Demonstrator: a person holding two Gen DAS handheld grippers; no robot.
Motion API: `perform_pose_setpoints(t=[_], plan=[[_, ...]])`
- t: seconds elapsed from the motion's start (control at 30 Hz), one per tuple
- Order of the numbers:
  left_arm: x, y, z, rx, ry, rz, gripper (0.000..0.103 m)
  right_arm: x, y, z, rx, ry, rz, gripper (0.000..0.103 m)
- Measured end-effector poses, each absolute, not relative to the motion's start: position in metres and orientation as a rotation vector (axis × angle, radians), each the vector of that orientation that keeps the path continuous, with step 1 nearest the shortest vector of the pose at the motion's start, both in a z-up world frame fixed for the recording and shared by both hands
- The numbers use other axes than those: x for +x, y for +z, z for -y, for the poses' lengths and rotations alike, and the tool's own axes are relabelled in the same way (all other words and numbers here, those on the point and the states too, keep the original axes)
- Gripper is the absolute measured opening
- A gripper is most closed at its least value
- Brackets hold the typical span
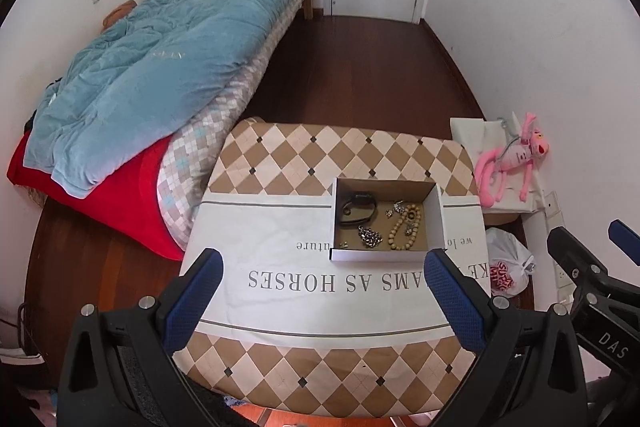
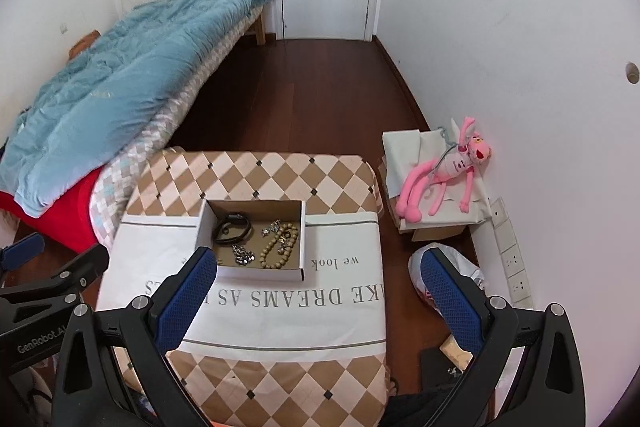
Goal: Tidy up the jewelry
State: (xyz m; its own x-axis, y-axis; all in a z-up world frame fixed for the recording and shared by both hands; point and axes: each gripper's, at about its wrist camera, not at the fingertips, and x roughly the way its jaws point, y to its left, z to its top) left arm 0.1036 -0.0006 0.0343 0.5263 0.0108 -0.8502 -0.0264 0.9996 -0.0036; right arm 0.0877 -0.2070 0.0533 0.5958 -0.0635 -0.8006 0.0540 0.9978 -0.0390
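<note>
— Cardboard, that was what the little box (image 1: 434, 223) was made of. It sat on the white cloth (image 1: 280, 243) with big letters, on the checked table (image 1: 304, 155).

— What was in the box?

— A black band (image 1: 358, 211), a string of tan beads (image 1: 406, 229), a shiny silver chain (image 1: 370, 237) and some small shiny bits near the beads. All of it lay on the brown bottom of the box.

— And the grabbers?

— The left gripper (image 1: 322, 277) had its blue fingers (image 1: 192, 301) wide apart, with nothing in them. It was up over the near side of the cloth, not touching the box. The right gripper (image 2: 316, 277) was wide apart too, and it held nothing. One of its fingers was in front of the box's near left corner.

— Anything else?

— A pink toy (image 2: 444, 171) lay on a white box by the wall. A blue blanket (image 1: 160, 67) was on the bed.
</note>
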Motion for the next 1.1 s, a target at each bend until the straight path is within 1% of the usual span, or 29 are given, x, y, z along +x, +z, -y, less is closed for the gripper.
perform_pose_setpoints(t=[0.37, 1.1], plan=[[0.121, 0.019, 0.003, -0.007, 0.027, -1.062, 0.103, 0.111, 0.028, 0.21, -0.013, -0.073, -1.005, 0.103], [0.122, 0.006, 0.004, -0.003, 0.029, -1.094, 0.103, 0.117, 0.017, 0.21, -0.032, -0.048, -1.066, 0.103]])
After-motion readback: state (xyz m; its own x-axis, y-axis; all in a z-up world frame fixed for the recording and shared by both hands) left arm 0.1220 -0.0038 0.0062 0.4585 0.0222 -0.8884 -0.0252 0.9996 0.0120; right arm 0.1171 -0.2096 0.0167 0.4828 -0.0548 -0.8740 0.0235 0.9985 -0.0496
